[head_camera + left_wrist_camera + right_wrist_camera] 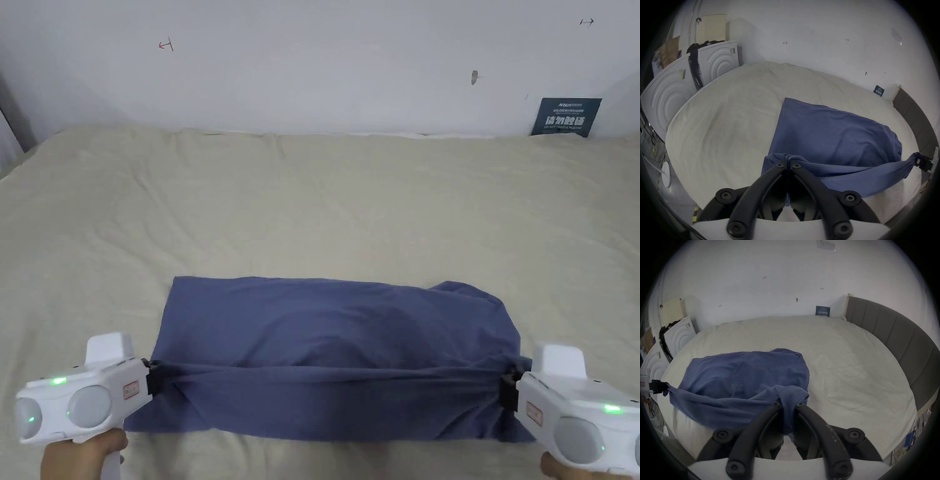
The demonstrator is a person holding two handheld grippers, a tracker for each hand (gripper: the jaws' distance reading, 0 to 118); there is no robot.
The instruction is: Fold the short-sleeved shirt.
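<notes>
A dark blue short-sleeved shirt [331,331] lies across the near part of the beige bed [312,200]. Its near edge is lifted and pulled taut between my two grippers. The left gripper [152,377] is shut on the shirt's left end, with cloth bunched between its black jaws [788,160]. The right gripper [509,387] is shut on the right end, where a fold of the blue shirt [743,378] hangs down between its jaws [788,404]. The far part of the shirt [826,129] billows slightly above the sheet.
A white wall runs behind the bed, with a small dark blue sign [565,116] leaning at the back right. White appliances [718,61] stand left of the bed. A grey padded headboard [893,340] borders its right side. Wrinkled beige sheet stretches beyond the shirt.
</notes>
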